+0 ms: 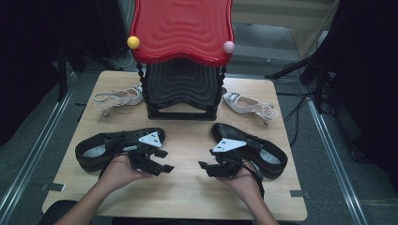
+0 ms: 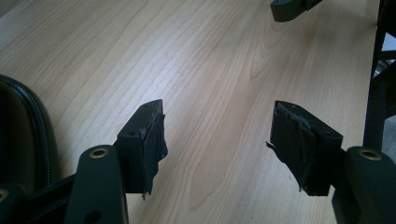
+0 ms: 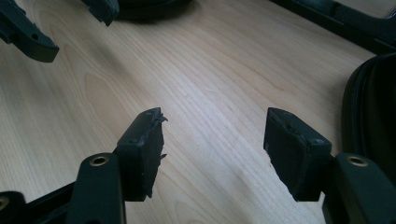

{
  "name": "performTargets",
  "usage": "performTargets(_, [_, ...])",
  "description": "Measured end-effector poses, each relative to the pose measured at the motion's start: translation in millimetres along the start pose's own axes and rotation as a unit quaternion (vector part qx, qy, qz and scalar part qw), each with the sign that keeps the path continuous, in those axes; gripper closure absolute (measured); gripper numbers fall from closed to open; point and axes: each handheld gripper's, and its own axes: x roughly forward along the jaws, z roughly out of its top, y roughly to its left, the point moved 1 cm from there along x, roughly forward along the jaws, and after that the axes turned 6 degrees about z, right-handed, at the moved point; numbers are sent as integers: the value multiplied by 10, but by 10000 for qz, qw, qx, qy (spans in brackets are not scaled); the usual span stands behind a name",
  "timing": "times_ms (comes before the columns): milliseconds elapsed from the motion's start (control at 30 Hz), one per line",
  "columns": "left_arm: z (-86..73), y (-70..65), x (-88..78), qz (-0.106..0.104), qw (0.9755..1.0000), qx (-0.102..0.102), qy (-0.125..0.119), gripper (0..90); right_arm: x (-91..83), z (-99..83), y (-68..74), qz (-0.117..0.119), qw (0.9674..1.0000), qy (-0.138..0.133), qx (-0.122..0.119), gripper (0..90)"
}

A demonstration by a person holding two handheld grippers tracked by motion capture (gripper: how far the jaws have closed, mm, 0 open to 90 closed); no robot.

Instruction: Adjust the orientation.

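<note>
Both hands near desk front edge, left claw (image 1: 164,160) and right claw (image 1: 205,169) wide, empty. Black shoes: left shoe (image 1: 96,149) by left edge, right shoe (image 1: 263,151) by right edge. Advice: approach shoe rim squarely, grip firmly.

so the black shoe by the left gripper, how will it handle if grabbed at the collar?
The left black shoe looks like stiff leather with a flat sole, so it should probably hold its shape and slide rather than roll when pushed. Its smooth upper may slip between the pads. Lifted by the collar, the toe would likely droop. The left gripper stands open over the table.
</note>
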Motion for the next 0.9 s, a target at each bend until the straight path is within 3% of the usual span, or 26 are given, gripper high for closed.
performTargets(133, [3,-17,-15,-24,9999,55,91,345,-13,6,-16,6,9999,47,101,410])
performTargets(200, [0,-12,-45,64,9998,103,143,462,-62,18,-2,102,9999,-12,117,436])
performTargets(367, [0,17,-108,87,9998,146,132,533,-113,-4,29,145,9998,-101,-16,467])
performTargets(400, [5,14,-138,140,9997,175,55,541,-127,-19,26,251,9994,-227,-80,510])
performTargets(533, [-2,10,-159,175,9996,218,13,534,-135,-3,27,295,9991,-300,-54,501])
performTargets(733, [-13,25,-148,211,9995,198,101,486,-142,40,40,390,9990,-178,134,485])
performTargets(900, [-19,39,-137,154,9998,86,100,463,-130,50,36,410,9988,-148,230,478])
